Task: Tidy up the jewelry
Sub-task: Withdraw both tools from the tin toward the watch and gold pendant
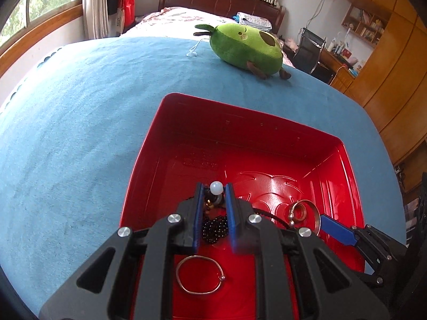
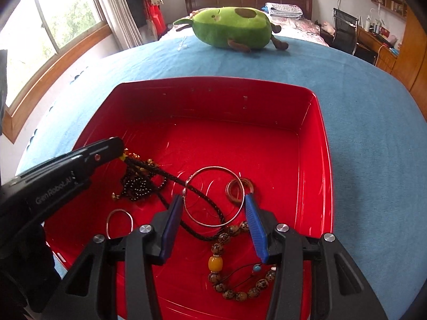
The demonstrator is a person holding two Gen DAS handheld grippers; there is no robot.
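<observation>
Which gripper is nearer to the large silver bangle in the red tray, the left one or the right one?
Right. The right gripper is open with the large silver bangle lying between its fingers. The left gripper is off to the left, closed on the black cord necklace.

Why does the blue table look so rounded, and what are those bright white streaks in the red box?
Both wrist views use fisheye lenses, so the flat blue tablecloth bulges like a dome and the window frame bends. In the left wrist view, daylight glares white off the glossy floor of the red box. In the right wrist view, the window is overexposed, while the silver bangle stays sharp.
</observation>
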